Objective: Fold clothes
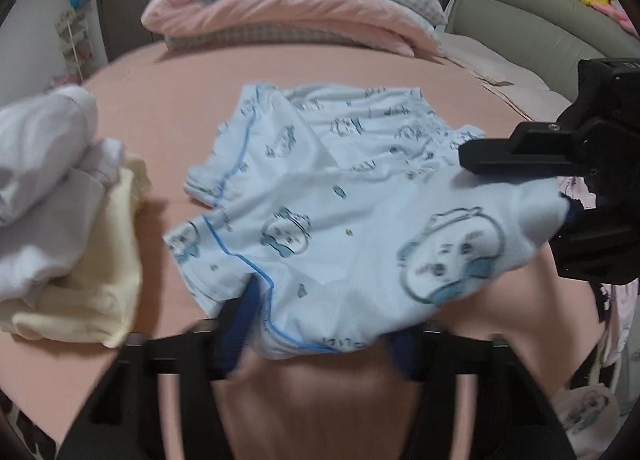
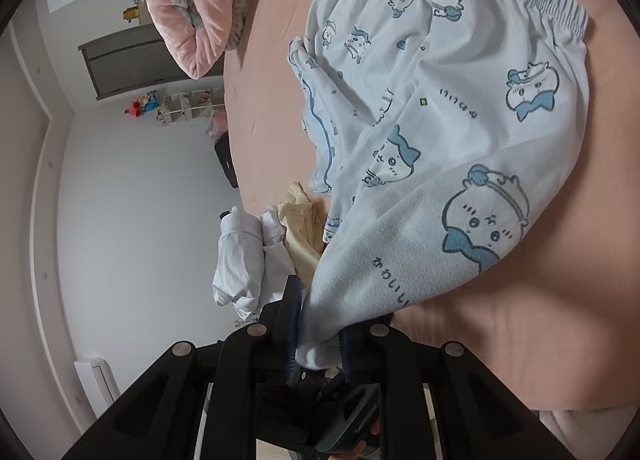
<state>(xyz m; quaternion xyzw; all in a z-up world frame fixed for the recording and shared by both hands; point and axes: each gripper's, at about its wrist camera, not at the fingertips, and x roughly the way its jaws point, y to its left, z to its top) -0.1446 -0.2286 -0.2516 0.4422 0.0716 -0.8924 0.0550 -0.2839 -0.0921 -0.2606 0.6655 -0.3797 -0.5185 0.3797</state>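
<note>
Right now I have one pair of pale blue pajama pants (image 2: 432, 108) spread on the pink bed sheet (image 1: 168, 100), its gathered waistband toward the far side in the left wrist view. Both claws hold it. My right gripper (image 2: 320, 344) has its blue pads closed on a bunched end of the fabric, lifted off the sheet. My left gripper (image 1: 320, 344) is clamped on the near edge with the blue piping; that view is blurred, but the cloth sits between its two fingers.

Printed across the pants are cartoon faces with blue bows, and short lines of Japanese characters run beside them. I can see the characters in the right wrist view, near the pads and higher on the leg, but I cannot read them with confidence. No brand label shows.

Beside the pants, at my left, lie two other garments touching each other: one white garment (image 1: 44, 180), crumpled, and one cream garment (image 1: 92, 280) beneath it. One folded pink quilt (image 1: 288, 8) sits at the far end of the bed.
</note>
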